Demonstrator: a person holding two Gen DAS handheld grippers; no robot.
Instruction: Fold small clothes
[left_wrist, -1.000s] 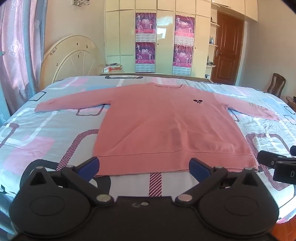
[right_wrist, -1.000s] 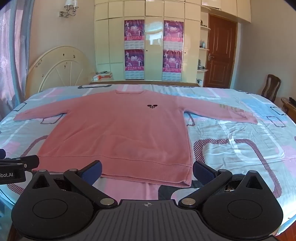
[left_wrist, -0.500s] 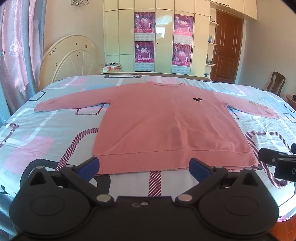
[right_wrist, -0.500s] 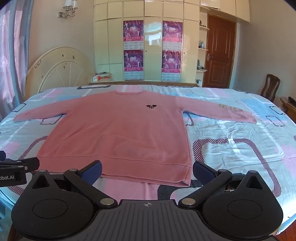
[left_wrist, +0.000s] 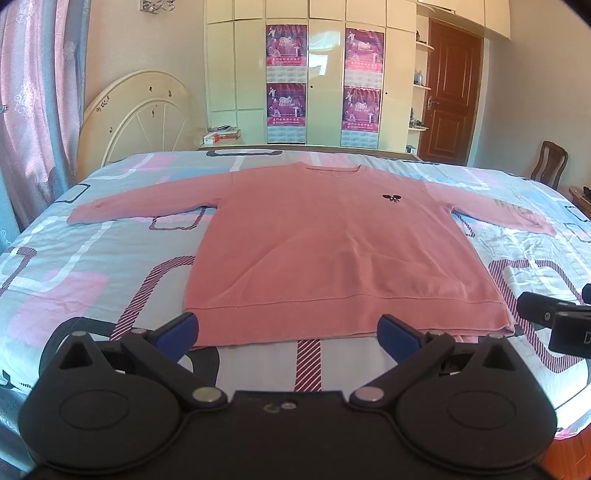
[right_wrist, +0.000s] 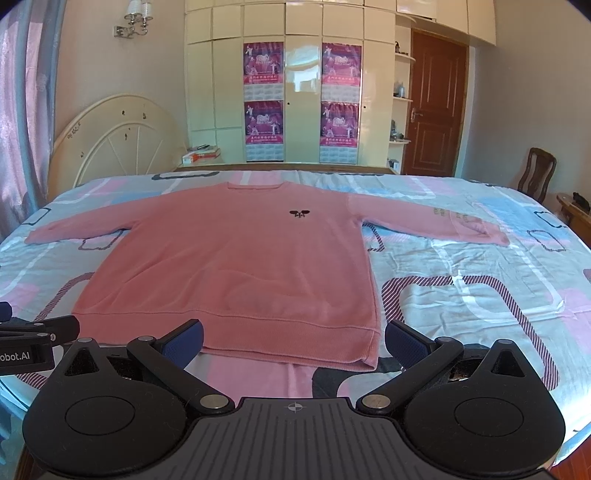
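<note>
A pink long-sleeved sweater (left_wrist: 332, 251) (right_wrist: 240, 266) lies flat and face up on the bed, both sleeves spread out, a small dark emblem on its chest. My left gripper (left_wrist: 288, 330) hovers open just in front of the hem, nothing between its blue pads. My right gripper (right_wrist: 293, 338) is open too, near the hem's right corner, holding nothing. Each gripper shows at the edge of the other's view.
The bed carries a patterned sheet (left_wrist: 92, 266) in pink, blue and white. A round cream headboard (left_wrist: 144, 114) leans at the far left by a curtain. Wardrobes with posters (right_wrist: 301, 99), a brown door (right_wrist: 436, 107) and a wooden chair (right_wrist: 535, 177) stand behind.
Both views have shifted only slightly; the sweater lies unchanged and both grippers stay open.
</note>
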